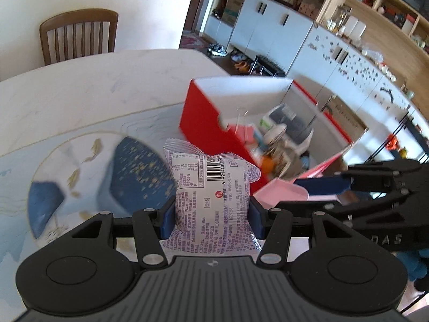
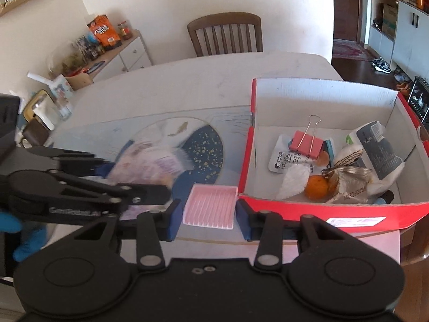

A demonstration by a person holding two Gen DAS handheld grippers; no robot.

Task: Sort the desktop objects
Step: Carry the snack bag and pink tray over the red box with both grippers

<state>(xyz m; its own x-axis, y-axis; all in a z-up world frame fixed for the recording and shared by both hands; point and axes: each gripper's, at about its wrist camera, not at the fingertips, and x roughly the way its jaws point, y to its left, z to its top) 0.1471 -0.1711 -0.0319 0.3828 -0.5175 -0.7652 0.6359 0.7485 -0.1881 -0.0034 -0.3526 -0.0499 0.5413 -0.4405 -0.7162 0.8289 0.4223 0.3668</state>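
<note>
Left wrist view shows the left gripper (image 1: 211,216) angled downward above the worktop (image 1: 80,91), its blue pads clamped on a white crinkled snack packet with purple print (image 1: 211,187). Right gripper (image 2: 209,212) tilts down likewise, grasping a pink ribbed plastic tray (image 2: 210,205) just beside the red cardboard box (image 2: 335,209). Box contents blur in the left view; the packet smears in the right.
</note>
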